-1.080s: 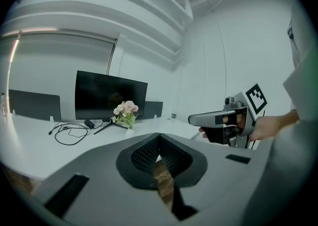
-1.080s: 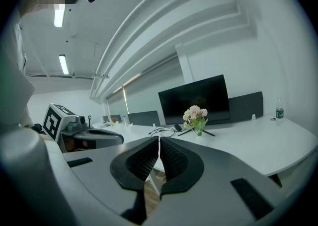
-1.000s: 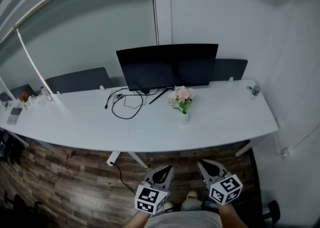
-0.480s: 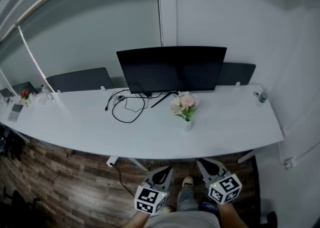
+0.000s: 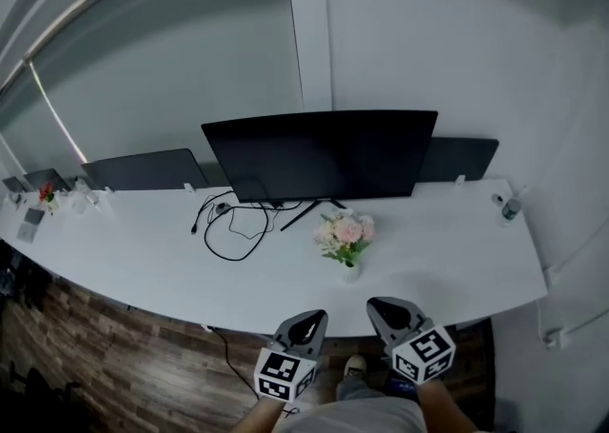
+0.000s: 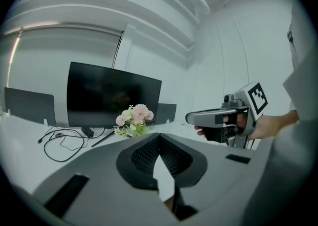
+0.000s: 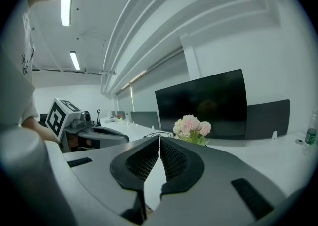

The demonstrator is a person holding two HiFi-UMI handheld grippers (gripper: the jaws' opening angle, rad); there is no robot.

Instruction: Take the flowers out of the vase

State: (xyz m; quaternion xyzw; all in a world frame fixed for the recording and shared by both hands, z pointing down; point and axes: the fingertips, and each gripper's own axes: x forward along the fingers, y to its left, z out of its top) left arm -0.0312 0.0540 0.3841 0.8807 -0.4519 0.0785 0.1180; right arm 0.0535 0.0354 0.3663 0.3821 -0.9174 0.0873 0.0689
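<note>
Closer than before: long white surface [image 5: 143, 260] now just ahead. Pink-white flower bunch [image 5: 347, 232] untouched in small white vase [image 5: 351, 272]. Left gripper [image 5: 309, 320], right gripper [image 5: 384, 308]: jaws clenched, empty.

Mid-frame, pink and cream flowers [image 5: 346, 231] with green leaves sit in a white vase [image 5: 351, 272] on a white desk [image 5: 143, 260], black monitor [image 5: 319, 155] behind. Low in frame, my grey left gripper [image 5: 312, 315] and right gripper [image 5: 378, 305] show black-and-white square markers.
</note>
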